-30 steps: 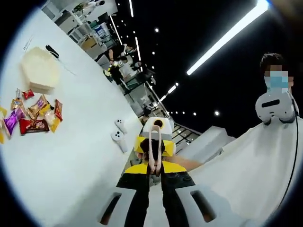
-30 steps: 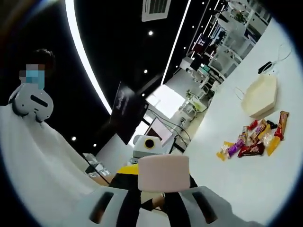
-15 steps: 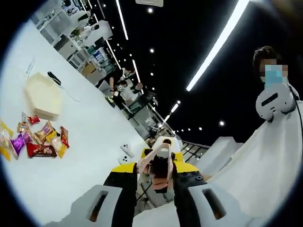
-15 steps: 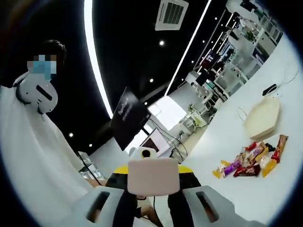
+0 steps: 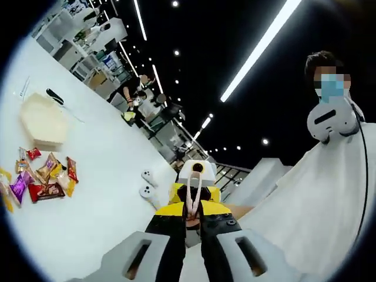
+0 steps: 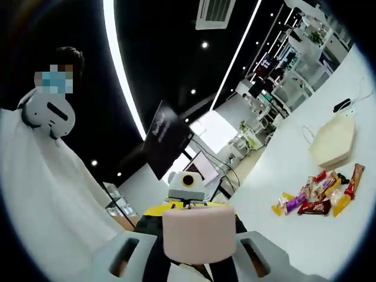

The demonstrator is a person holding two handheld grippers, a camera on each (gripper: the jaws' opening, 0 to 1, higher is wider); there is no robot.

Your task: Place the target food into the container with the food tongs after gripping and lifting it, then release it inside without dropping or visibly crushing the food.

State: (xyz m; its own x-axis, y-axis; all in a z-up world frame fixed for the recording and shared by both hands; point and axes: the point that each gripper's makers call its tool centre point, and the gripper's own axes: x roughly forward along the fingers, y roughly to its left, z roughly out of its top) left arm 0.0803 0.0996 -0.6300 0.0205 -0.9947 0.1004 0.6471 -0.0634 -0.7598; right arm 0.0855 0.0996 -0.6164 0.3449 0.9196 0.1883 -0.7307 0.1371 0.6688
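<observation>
Snack packets (image 5: 41,181) beside container (image 5: 42,120), table edge near.

Both views are raised well off the white table (image 5: 88,194) and tilted steeply, facing each other across it. Each looks toward the opposite hand-held gripper and a person in white behind. Both share the distant snack packets (image 5: 41,179) (image 6: 317,197), the pale hexagonal container (image 5: 42,120) (image 6: 335,141) and dark ceiling light strips.

Two white controllers (image 5: 145,184) on white table (image 5: 106,170), black monitor (image 6: 166,138), person in white (image 5: 335,176)
</observation>
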